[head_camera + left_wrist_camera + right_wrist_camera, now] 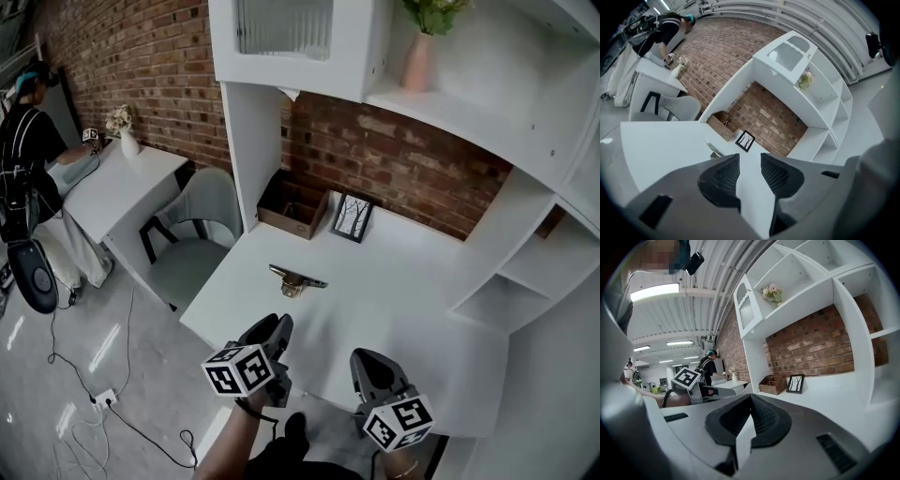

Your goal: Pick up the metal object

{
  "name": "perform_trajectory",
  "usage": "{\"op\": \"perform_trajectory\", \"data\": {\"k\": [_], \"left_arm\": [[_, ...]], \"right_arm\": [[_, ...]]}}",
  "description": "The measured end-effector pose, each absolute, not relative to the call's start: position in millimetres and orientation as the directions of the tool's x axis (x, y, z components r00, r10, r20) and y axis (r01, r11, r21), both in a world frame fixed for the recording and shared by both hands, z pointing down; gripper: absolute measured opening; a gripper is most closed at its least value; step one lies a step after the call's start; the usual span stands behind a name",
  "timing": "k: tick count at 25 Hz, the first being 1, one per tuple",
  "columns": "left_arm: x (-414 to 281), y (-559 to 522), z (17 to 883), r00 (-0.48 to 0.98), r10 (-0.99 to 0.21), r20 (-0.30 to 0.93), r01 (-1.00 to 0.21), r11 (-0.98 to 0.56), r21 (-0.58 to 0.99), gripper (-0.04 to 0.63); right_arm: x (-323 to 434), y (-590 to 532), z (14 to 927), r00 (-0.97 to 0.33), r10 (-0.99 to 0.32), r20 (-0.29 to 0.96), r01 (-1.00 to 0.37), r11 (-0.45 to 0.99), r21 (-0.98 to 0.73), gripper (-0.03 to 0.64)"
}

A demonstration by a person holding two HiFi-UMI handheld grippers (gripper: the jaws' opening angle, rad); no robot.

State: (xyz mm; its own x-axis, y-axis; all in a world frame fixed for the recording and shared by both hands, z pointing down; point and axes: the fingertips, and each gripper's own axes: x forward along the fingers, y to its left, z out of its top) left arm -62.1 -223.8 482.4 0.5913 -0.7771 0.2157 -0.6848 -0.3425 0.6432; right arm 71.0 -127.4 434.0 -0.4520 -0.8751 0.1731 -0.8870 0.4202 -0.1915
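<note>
Metal, a slim bar over a brassy lump: the metal object (295, 279) is shown lying flat on the white desk (412, 309). It lies towards the desk's left part, in front of the wooden box (292, 208) and the picture frame (353, 217), and well apart from both.

The left gripper (275, 330) is held over the near edge of the desk, short of the object and roughly in line with it. In the left gripper view its jaws are seen spread, with only bare desk between the pads. The object (714, 150) appears there just beyond the left jaw tip and to its left. The right gripper (367, 361) is held low at the near edge, further right; in its own view the jaws are pressed together on nothing.

The step in hand is judged to be the approach with the left gripper, since nothing is yet grasped. For a sound grasp, the spread jaws should be carried forward and slightly leftward until the bar is centred in the gap. They should then be turned so that the pads face its two long sides rather than its ends.

Because the piece lies low on the surface, the tips should be lowered almost to the desk before closure. A high closure is likely to slip off the smooth metal or to push it away. The lift is best made straight up.
</note>
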Motion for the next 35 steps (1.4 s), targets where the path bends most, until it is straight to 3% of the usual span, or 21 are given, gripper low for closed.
{"op": "perform_trajectory", "data": {"k": [9,35], "left_arm": [[-60.8,-267.8,514.9,0.596,-0.761,0.257,-0.589,-0.197,0.784,0.137],[-46.2,-367.5,597.8,0.528,-0.736,0.424,-0.459,0.173,0.872,0.141]], "right_arm": [[62.2,-166.4,434.8,-0.461,-0.864,0.202,-0.885,0.431,-0.176,0.005],[71.6,-269.8,466.1,-0.538,-0.795,0.281,-0.843,0.5,-0.198,0.005]]}}
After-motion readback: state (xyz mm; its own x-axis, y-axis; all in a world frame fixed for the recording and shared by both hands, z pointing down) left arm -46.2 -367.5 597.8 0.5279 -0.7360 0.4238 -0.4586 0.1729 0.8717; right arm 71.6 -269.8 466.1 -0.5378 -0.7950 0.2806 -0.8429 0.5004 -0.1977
